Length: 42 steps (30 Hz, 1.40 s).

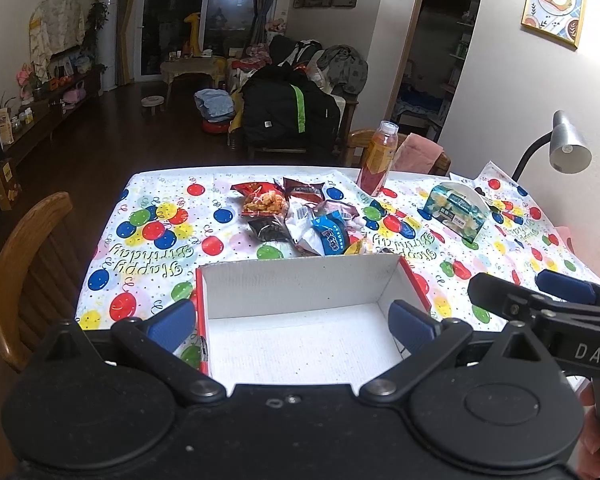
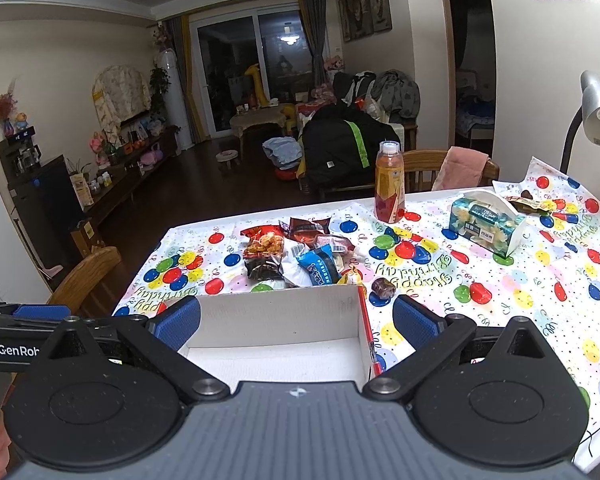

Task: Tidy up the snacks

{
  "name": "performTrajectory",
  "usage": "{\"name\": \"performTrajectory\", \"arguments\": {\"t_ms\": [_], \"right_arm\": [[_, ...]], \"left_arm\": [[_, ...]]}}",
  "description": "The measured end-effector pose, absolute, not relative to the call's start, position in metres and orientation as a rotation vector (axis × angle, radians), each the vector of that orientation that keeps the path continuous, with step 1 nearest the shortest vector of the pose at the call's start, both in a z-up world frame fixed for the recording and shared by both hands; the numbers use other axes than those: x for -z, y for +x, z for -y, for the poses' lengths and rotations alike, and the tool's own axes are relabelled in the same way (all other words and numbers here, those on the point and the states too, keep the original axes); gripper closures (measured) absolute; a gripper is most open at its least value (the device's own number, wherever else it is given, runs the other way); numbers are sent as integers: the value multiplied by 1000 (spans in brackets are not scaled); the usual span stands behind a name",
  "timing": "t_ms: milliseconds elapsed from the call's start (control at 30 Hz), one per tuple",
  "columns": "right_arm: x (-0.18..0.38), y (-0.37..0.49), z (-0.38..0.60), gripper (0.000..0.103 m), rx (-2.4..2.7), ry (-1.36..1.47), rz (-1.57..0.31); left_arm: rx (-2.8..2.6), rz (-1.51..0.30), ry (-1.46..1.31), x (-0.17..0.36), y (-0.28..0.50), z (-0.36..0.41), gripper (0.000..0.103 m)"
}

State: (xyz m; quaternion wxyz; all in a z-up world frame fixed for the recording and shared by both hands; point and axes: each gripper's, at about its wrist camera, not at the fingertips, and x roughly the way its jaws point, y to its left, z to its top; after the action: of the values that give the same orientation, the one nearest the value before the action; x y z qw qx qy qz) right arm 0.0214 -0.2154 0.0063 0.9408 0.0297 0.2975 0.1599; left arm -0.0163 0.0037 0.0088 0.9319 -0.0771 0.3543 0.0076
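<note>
looking along our left gripper [image 1: 294, 318], we see its blue pads spread wide apart with nothing between them, one pad outside the left wall of the white box [image 1: 300, 292] and the other over its right inner corner. the box has red outer sides and a white lining, and it sits open and empty at the near edge of the table, on the balloon-print tablecloth [image 1: 148, 240].

our right gripper [image 2: 296, 322] also stands wide open and empty, its left pad over the box [image 2: 276, 320] interior and its right pad outside the red right wall, above the cloth [image 2: 500, 280]. each gripper shows at the edge of the other's view, the two side by side and apart.

just beyond the far wall of the box lies the pile of snacks [image 1: 300, 216]: a clear packet of orange pieces with a red top, a dark red packet behind it, a black packet, a white one with a barcode, and a blue and white one nearest the box. from the right wrist view the same pile [image 2: 296, 256] is in a heap touching one another, with a yellow packet at the box's far right corner and a small dark wrapped sweet [image 2: 383, 287] alone just beside it.

farther back stand an orange drink bottle [image 2: 389, 182] upright, and a tissue pack [image 2: 486, 220] in a white holder to its right.
</note>
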Motion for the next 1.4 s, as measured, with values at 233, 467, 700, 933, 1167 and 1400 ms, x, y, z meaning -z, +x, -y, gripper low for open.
{"name": "performTrajectory", "arguments": {"t_ms": [233, 467, 700, 933, 1167, 1400], "right_arm": [[-7, 14, 216, 0, -313, 61, -604], [-4, 10, 217, 0, -318, 67, -610], [3, 24, 216, 0, -313, 67, -629], [6, 65, 222, 0, -325, 34, -677], [1, 132, 245, 1, -344, 17, -753], [0, 204, 267, 1, -378, -16, -835]], "left_arm": [[5, -721, -157, -8, -20, -7, 1], [21, -727, -173, -2, -20, -7, 1], [26, -743, -187, 7, -7, -7, 1], [21, -761, -174, 14, 21, -6, 1], [23, -793, -176, 17, 65, -8, 1], [35, -829, -148, 13, 117, -4, 1]]}}
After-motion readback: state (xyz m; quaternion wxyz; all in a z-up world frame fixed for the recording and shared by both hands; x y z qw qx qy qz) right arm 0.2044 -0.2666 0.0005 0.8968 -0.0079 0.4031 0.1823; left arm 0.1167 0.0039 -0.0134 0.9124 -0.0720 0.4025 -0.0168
